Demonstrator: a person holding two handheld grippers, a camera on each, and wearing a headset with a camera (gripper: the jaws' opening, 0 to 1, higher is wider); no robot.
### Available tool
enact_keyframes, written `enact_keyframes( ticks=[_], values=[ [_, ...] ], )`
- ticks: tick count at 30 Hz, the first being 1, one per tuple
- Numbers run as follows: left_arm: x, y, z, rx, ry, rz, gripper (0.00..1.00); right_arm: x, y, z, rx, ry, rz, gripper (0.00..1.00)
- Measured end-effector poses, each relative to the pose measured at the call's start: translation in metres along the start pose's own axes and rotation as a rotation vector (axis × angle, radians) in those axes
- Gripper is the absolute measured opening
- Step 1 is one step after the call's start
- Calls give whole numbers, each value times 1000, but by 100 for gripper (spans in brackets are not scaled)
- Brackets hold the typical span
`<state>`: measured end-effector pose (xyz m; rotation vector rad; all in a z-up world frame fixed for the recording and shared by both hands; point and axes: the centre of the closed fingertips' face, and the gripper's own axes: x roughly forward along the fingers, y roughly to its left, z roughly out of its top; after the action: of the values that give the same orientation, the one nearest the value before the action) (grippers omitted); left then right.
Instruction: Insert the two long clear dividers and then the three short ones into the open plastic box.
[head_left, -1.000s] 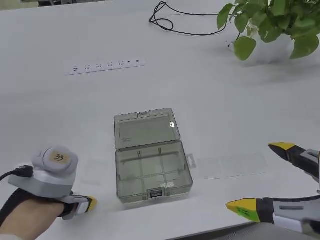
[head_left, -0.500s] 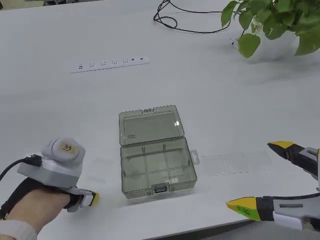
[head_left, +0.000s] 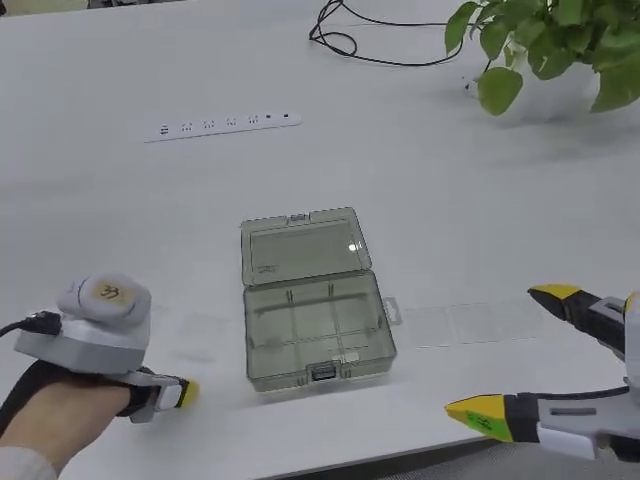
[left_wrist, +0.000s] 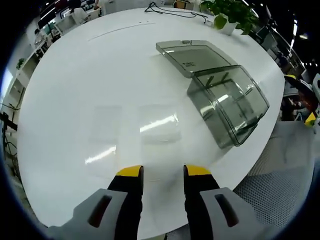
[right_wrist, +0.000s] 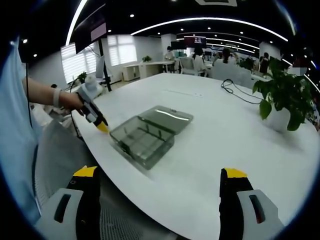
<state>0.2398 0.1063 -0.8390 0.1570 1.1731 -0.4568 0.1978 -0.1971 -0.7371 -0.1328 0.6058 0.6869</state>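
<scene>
The smoky clear plastic box (head_left: 318, 330) sits open mid-table, its lid (head_left: 300, 245) lying flat behind it. Faint clear dividers (head_left: 470, 322) lie on the table just right of the box. More clear dividers (left_wrist: 159, 124) lie left of it, straight ahead of my left gripper (left_wrist: 164, 172), whose yellow-tipped jaws stand a little apart with nothing between them. In the head view the left gripper (head_left: 178, 393) is low at the left, apart from the box. My right gripper (head_left: 510, 353) is wide open and empty at the front right, near the right-hand dividers. The box (right_wrist: 142, 140) lies ahead of the right gripper (right_wrist: 160, 177).
A white power strip (head_left: 222, 125) lies far back on the left. A black cable (head_left: 350, 40) and a potted plant (head_left: 550, 45) are at the back right. The table's front edge (head_left: 400, 455) runs just below both grippers.
The head camera has shifted a little. My left gripper has drifted slightly left, away from the box. The right gripper stays wide open in about the same place.
</scene>
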Motion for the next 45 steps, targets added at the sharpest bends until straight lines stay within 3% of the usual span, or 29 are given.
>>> enact_keyframes(
  ticks=[5, 12, 19, 23, 32, 37, 40, 45],
  values=[
    [-8, -7, 8, -61, -71, -30, 30, 6, -2, 3, 9, -2, 9, 99],
    [-15, -12, 15, -117, -138, -53, 30, 15, -1, 6, 22, 16, 35, 93],
    [-26, -22, 30, -178, -232, -88, 30, 24, 8, 14, 36, 19, 78, 89],
    [-32, -31, 36, -201, -271, -117, 30, 29, 14, 25, 156, -19, 121, 84],
    [-42, -42, 50, -197, -335, -139, 30, 40, 26, 52, 302, -98, 192, 71],
    [-41, -50, 56, -198, -359, -161, 30, 50, 35, 70, 339, -128, 241, 59],
    [-40, -58, 58, -186, -369, -169, 30, 62, 45, 81, 346, -129, 266, 56],
    [-41, -68, 64, -186, -401, -179, 30, 80, 61, 86, 368, -87, 300, 49]
  ],
)
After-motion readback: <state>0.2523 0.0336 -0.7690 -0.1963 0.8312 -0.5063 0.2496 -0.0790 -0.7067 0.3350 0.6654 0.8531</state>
